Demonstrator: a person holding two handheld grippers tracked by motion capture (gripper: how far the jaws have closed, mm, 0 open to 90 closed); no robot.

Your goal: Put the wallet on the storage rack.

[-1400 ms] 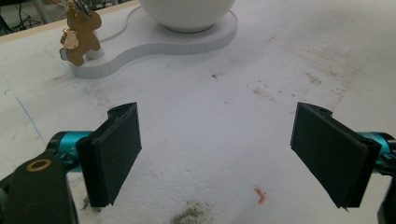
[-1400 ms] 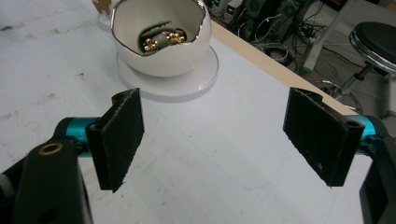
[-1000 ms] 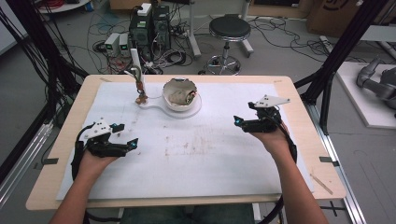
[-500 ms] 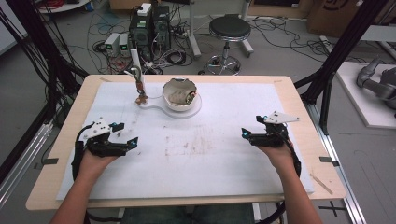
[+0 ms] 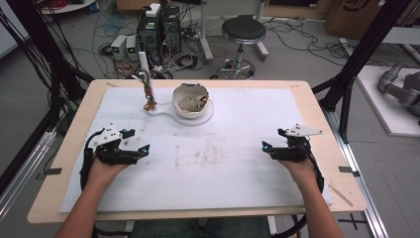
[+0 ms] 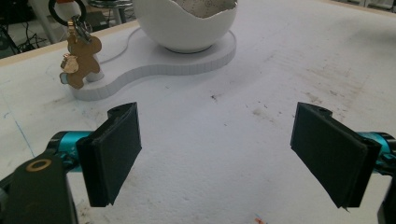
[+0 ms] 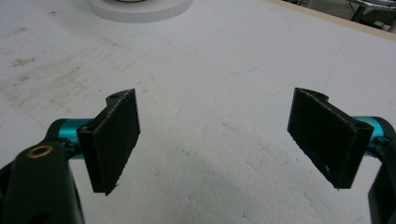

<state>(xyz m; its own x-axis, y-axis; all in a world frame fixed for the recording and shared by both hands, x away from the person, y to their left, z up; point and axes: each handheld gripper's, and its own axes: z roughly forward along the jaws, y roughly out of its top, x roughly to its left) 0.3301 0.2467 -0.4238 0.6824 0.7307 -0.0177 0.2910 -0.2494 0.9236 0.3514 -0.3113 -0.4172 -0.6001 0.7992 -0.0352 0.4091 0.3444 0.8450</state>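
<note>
Eggshell-shaped white bowl [image 5: 190, 99] sits on a white foam base [image 5: 163, 111] at the far middle of the bench [image 5: 317, 114], a keyring stand [image 5: 147, 89] beside it. Left tool [image 5: 141, 151] rests wide open and empty; right tool [image 5: 267, 148], its jaws just opening, holds nothing, well apart.

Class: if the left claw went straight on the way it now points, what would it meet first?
Probably the white stand base under the egg-shaped bowl; the left claw is open, with bare sheet before it. Depth is uncertain.
</note>
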